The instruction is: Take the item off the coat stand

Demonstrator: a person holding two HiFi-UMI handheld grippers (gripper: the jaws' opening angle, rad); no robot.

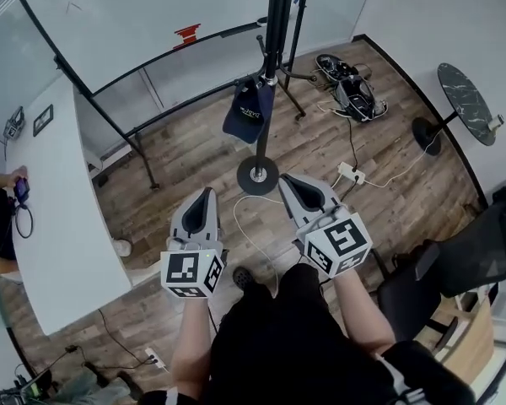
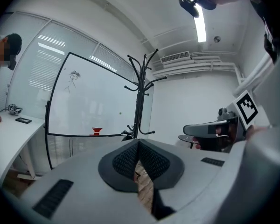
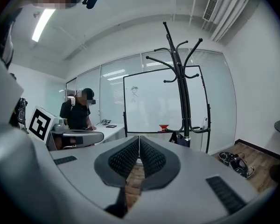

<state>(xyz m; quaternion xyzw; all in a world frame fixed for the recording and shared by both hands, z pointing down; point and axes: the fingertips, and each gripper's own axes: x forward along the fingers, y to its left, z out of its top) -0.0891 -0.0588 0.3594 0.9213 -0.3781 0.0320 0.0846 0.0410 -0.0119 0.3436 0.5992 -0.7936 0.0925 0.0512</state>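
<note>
Both tongs shut tight, near the coat stand [image 1: 272,49].
The left gripper [image 1: 206,194] and right gripper [image 1: 285,180] hold nothing; a dark cap [image 1: 247,110] hangs on the stand, farther away.

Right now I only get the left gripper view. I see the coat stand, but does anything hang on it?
Observer: Yes, a dark blue cap hangs from a low hook on the coat stand.
Operator: Is the right gripper free?
Observer: Its jaws are together, with nothing between them.
Operator: Anything on the floor nearby?
Observer: A white power strip lies to the right of the stand's round base.
</note>
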